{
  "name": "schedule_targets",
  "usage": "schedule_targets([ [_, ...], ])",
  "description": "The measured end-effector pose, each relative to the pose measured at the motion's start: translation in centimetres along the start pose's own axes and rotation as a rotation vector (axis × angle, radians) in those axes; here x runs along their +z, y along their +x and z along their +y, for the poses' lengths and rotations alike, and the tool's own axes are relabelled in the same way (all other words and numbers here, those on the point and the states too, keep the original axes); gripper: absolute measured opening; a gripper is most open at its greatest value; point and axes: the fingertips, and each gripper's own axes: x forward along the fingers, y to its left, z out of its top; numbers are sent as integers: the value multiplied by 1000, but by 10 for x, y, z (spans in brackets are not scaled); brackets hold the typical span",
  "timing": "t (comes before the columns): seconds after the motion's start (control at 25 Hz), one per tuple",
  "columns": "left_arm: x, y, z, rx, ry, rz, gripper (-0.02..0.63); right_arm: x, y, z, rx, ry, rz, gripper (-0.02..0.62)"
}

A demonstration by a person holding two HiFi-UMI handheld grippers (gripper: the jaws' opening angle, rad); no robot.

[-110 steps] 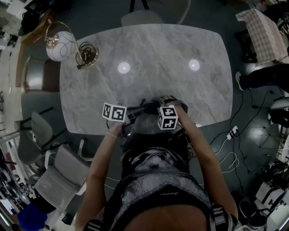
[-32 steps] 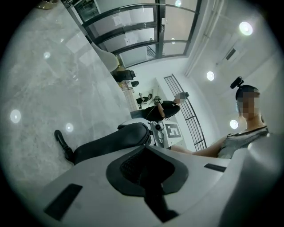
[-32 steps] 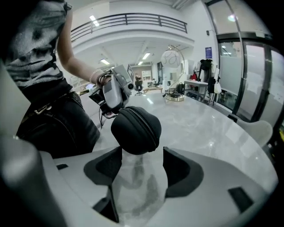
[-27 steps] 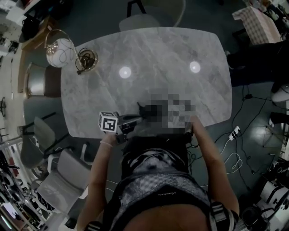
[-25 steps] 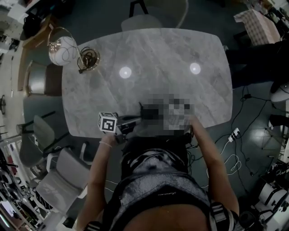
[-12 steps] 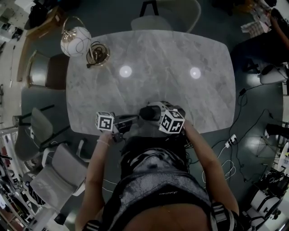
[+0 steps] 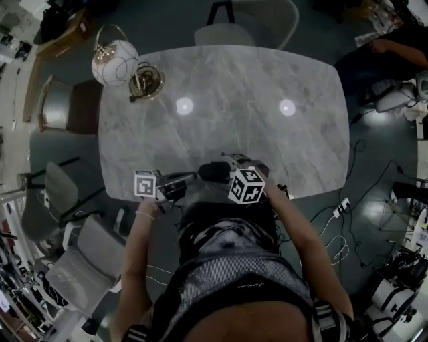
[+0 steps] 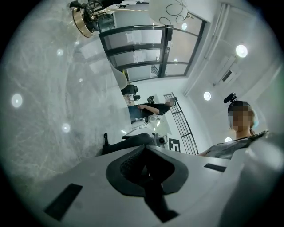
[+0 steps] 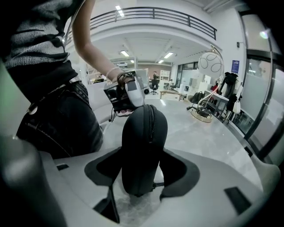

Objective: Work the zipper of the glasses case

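Note:
The black glasses case sits between the jaws of my right gripper, which is shut on its near end; its zipper runs over the rounded far end. In the head view the case is held just above the near edge of the marble table, with the right gripper to its right. My left gripper points level at the case's left end from close by. In the left gripper view its pads are pressed together with nothing visible between them, and the case lies beyond them.
A globe lamp with a brass base stands at the table's far left corner. Chairs stand at the far side and to the left. A power strip and cables lie on the floor at right, where a person sits.
Both grippers and the case have shifted a little to the left along the table's near edge. The right gripper keeps its hold and the left stays shut.

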Motion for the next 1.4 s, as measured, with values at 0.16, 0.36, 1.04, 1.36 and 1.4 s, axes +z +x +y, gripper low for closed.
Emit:
schedule_targets([
  [0.16, 5, -1, -6, 25, 30, 31, 3, 1, 5, 0, 8, 6, 6, 307],
  [0.36, 7, 12, -20, 36, 47, 75, 3, 2, 5, 1, 12, 5, 21, 307],
  [1.04, 8, 46, -35, 214, 148, 192, 3, -5, -1, -1, -9, 47, 36, 305],
  [1.36, 19, 69, -52, 179, 323, 72, 64, -14, -12, -10, -42, 202, -73, 305],
  [1.4, 22, 70, -55, 176, 342, 36, 116, -16, -14, -11, -42, 223, -92, 305],
])
